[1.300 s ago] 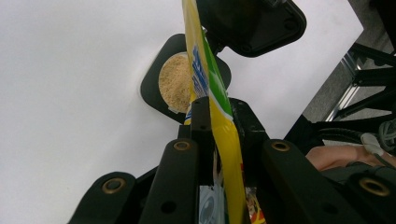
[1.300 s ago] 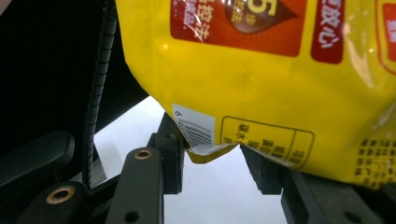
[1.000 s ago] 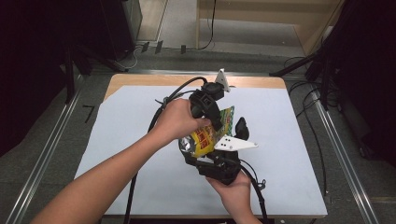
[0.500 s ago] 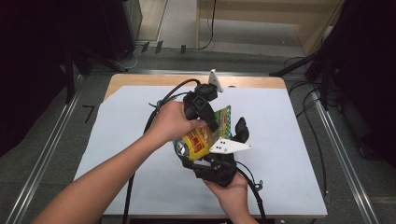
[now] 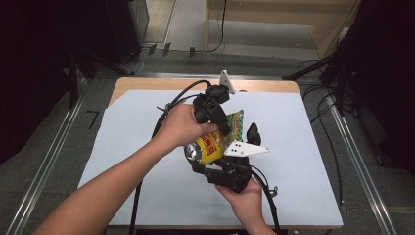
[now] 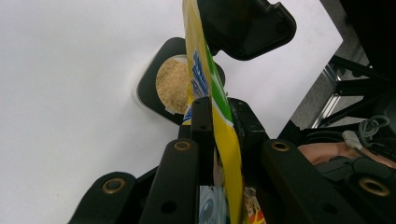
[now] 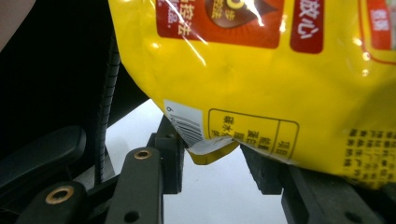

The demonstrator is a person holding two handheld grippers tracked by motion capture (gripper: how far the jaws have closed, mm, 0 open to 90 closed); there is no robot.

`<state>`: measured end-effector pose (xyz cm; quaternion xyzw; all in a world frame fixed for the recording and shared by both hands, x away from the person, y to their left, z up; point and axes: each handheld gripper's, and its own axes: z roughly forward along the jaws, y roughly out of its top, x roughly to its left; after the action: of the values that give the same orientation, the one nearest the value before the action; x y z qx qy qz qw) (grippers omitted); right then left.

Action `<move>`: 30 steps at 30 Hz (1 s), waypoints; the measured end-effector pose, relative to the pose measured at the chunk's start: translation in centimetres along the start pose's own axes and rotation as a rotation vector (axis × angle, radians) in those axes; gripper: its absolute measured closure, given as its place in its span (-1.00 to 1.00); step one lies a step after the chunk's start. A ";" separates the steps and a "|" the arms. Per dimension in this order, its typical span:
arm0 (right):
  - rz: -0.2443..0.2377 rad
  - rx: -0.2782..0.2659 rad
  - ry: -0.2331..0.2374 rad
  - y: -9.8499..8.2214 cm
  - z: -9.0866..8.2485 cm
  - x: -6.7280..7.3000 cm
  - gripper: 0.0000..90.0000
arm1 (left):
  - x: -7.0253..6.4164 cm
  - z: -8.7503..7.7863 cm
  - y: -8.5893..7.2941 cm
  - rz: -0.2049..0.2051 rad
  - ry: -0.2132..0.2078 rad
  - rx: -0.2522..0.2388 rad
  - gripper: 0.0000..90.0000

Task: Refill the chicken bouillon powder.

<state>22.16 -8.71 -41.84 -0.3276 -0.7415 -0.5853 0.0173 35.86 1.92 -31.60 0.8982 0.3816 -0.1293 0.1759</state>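
Both grippers on 1 yellow bag (image 5: 213, 147), held over the white mat (image 5: 303, 147) at table centre. Left gripper (image 6: 212, 135) clamped on the bag's thin edge. Right gripper (image 7: 212, 163): jaws either side of the bag's corner; can't tell if they pinch it.

Bright desk under even overhead light, dark surroundings, soft focus up close.

In the high view the white desk (image 5: 303, 147) is evenly lit from above, while the room at both sides falls into near black; shadows under the arms are faint and short, and the whole picture is slightly soft. In the left gripper view the white surface is close to blown out and the near black parts are blurred. In the right gripper view the yellow packet (image 7: 261, 79) carries streaks of white glare on its glossy film, its print a little blurred; the left side sinks into deep shadow.
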 end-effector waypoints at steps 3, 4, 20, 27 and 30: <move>0.001 0.007 -0.006 0.1 0.0 0.1 0.39 | 0.0 0.1 -0.1 0.003 0.004 -0.007 0.83; -0.001 0.012 -0.009 0.0 0.1 0.1 0.39 | 0.1 0.1 -0.2 0.004 0.002 -0.006 0.83; -0.169 0.115 -0.071 -2.1 2.4 1.3 0.37 | 3.2 0.6 -5.3 -0.021 -0.126 -0.161 0.86; -0.235 0.149 -0.074 -3.3 2.9 1.3 0.36 | 4.0 0.9 -6.5 -0.012 -0.159 -0.208 0.89; -0.268 0.162 -0.079 -3.6 3.2 1.2 0.36 | 4.4 1.2 -6.8 -0.020 -0.181 -0.234 0.89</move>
<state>20.51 -5.70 -45.40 -0.2463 -0.8234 -0.5072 -0.0638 33.76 8.67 -35.79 0.8523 0.3857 -0.1662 0.3118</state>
